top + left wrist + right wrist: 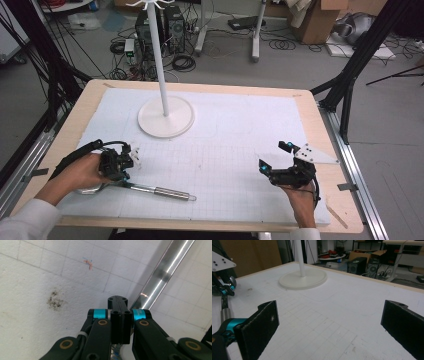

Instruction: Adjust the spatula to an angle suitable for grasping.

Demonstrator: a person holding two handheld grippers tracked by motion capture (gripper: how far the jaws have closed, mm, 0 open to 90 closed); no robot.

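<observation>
Nearest the person, a long polished steel utensil with a tubular handle and a small wire loop at its far end (150, 189) lies flat on the white gridded foam mat (225, 150) that covers the pale wooden table (92, 92). Its long axis runs roughly from nine o'clock to three o'clock across the near edge of the mat, and its head end is tucked under the left hand. The left gripper (131, 156) sits right over that end with its black jaws closed together; in the left gripper view the shiny, mirror-smooth shaft (162, 275) streaks away toward one o'clock just beside the jaws, and a bit of metal shows beneath them, so I judge they are pinched on the utensil, though the contact itself is hidden. The left hand is plainly the nearer one. The right gripper (274, 159) rests well apart at three o'clock, its flat matte black jaws spread wide with nothing between them; from it the utensil lies toward nine o'clock. Farther off, at twelve o'clock, a white stand with a round flat base and a slim upright pole (165, 117) stands on the mat, smooth and matte.
</observation>
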